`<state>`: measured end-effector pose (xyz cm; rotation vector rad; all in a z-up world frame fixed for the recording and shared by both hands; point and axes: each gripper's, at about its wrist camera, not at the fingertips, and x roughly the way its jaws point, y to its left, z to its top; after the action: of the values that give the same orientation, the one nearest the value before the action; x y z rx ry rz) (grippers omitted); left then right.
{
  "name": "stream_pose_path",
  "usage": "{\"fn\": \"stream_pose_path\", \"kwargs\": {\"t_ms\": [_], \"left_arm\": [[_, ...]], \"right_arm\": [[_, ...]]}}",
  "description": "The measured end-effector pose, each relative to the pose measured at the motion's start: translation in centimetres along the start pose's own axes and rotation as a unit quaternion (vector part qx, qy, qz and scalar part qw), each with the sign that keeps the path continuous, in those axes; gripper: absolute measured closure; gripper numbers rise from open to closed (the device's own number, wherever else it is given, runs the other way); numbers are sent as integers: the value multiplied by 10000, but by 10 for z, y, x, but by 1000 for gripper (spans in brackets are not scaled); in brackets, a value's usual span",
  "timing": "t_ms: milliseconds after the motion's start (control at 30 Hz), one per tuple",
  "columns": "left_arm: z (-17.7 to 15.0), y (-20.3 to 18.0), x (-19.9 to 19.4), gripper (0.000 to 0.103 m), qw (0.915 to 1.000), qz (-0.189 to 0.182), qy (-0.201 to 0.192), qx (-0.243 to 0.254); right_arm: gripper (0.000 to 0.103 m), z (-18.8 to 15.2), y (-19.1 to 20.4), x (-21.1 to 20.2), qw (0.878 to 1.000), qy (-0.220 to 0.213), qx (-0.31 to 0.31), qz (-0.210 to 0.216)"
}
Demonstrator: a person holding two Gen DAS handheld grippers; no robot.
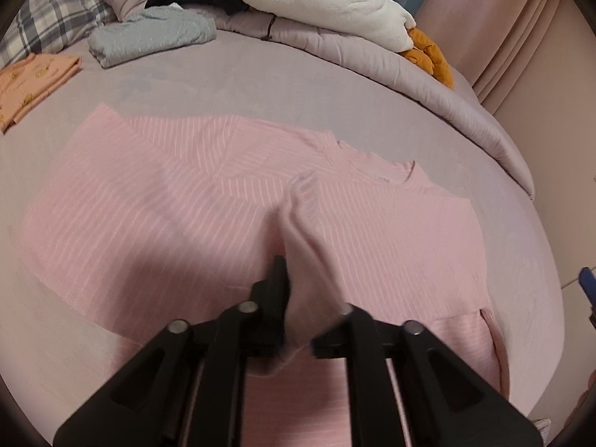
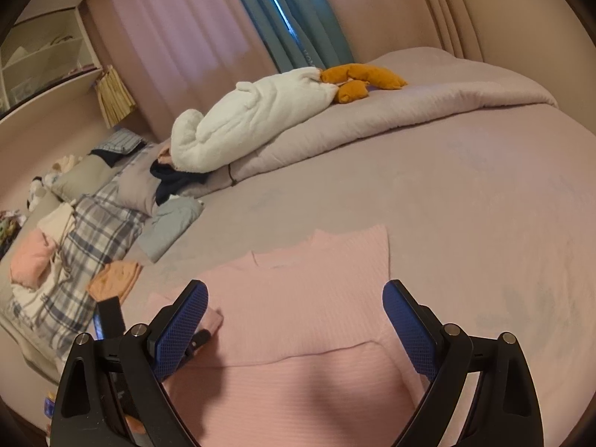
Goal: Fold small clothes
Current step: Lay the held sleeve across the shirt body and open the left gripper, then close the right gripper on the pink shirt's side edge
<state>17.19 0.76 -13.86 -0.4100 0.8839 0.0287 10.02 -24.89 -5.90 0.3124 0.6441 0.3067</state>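
A pink striped shirt (image 1: 149, 205) (image 2: 298, 320) lies spread flat on the mauve bed sheet (image 1: 260, 85). One sleeve (image 1: 305, 231) is lifted into a ridge over the shirt's body. My left gripper (image 1: 305, 287) is shut on the end of that sleeve; the cloth fills the narrow gap and hides the right finger. In the right wrist view the left gripper (image 2: 203, 335) shows at the shirt's left side. My right gripper (image 2: 294, 298) hovers over the shirt's lower part, jaws wide open with nothing between the blue pads (image 2: 182, 320). One blue pad (image 1: 586, 283) shows at the left view's right edge.
A folded grey-blue garment (image 1: 149, 37) and a folded orange one (image 1: 33, 82) lie at the far left. A plaid pillow (image 1: 48, 18), a rolled quilt (image 1: 409, 74) and a white plush toy (image 1: 316, 0) line the back. Bare sheet lies beyond the shirt.
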Motion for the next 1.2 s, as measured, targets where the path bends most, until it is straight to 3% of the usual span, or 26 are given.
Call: {"fn": "stream_pose_path", "kwargs": {"t_ms": [67,167,233,333,433,600,733,867,967,1067,1200], "left_arm": [[-2,2,-6,65,9992,-382,76,-97],[-5,-4,-24,60,9976,-669,-164,71],[-6,-9,-37,55,9965,-725,-290,288],[-6,-3,-55,54,9965,-706,-385,226],[-5,15,-72,53,9972,-627,-407,-33],[-4,48,-103,46,9986,-92,-496,-138],[-3,78,-135,26,9965,236,-762,-233],[-11,113,-159,21,9930,309,-970,-604],[-21,136,-163,21,9917,161,-851,-948],[-25,150,-162,21,9897,326,-806,-1136],[-27,161,-162,21,9904,286,-665,-1179]], "right_arm": [[9,0,0,2,10000,28,11,-9],[9,-1,0,5,9999,92,27,-32],[9,-2,0,8,9999,132,35,-25],[9,-5,2,12,9997,223,3,-42],[9,-11,6,19,9990,406,-52,-158],[9,-20,13,25,9967,776,49,-250],[9,-24,27,26,9953,923,13,-308],[9,-30,39,37,9938,1101,92,-94],[9,-38,48,56,9901,1367,280,157],[9,-49,59,73,9885,1463,346,168],[21,-70,69,88,9835,1704,569,216]]}}
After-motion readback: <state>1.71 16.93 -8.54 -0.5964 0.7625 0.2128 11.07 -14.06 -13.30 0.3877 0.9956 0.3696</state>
